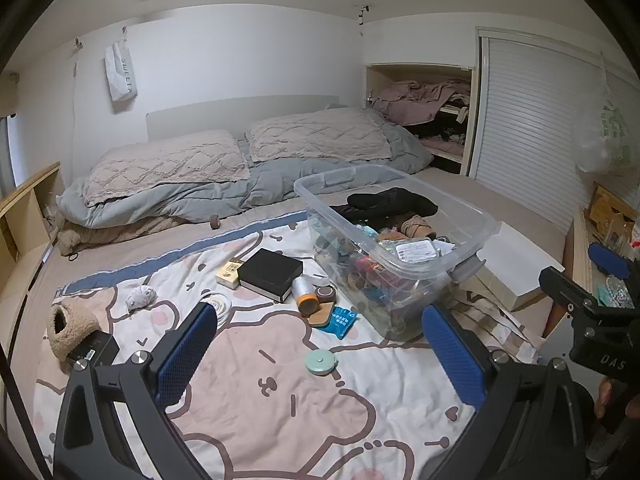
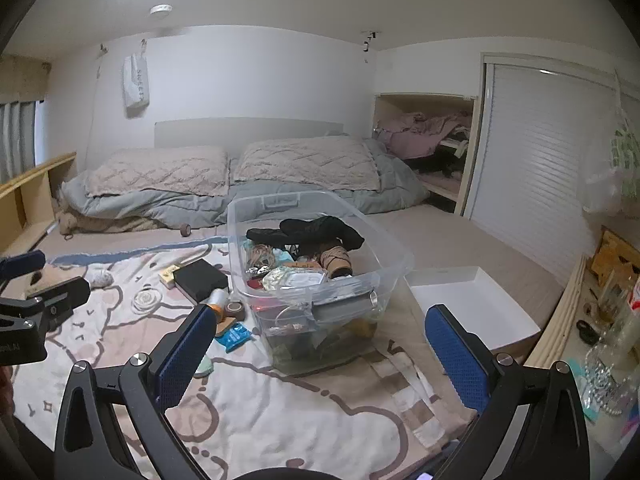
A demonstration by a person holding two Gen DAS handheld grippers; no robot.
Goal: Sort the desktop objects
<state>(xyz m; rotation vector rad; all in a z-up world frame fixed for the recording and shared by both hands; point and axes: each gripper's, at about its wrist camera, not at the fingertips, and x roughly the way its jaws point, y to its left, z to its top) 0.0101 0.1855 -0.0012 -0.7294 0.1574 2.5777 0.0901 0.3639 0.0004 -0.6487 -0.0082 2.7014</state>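
My left gripper [image 1: 320,356] hangs over the cartoon-print blanket [image 1: 256,412] with its blue pads spread wide and nothing between them; a mint round case [image 1: 321,362] lies on the blanket right in that gap. My right gripper [image 2: 320,356] is likewise spread wide and empty, pointed at the near end of the clear plastic bin [image 2: 316,280]. From the left view, at twelve o'clock just past the mint case, sit a blue packet [image 1: 341,321], a wooden piece [image 1: 319,315] and a silver cylinder with an orange cap [image 1: 305,294], with a small brown tape roll [image 1: 325,293] beside it. At eleven o'clock lies a black box [image 1: 271,274] touching a small cream box [image 1: 229,273], then a white tape roll [image 1: 218,303] and a crumpled grey wad [image 1: 140,297]. At nine o'clock a fuzzy tan slipper [image 1: 68,330] rests against another black box [image 1: 96,349]. The bin stands at one o'clock, packed with mixed items and black fabric [image 1: 390,202] on top. Beyond it at two o'clock lies a white tray [image 1: 516,256] on the bed [image 1: 460,188].
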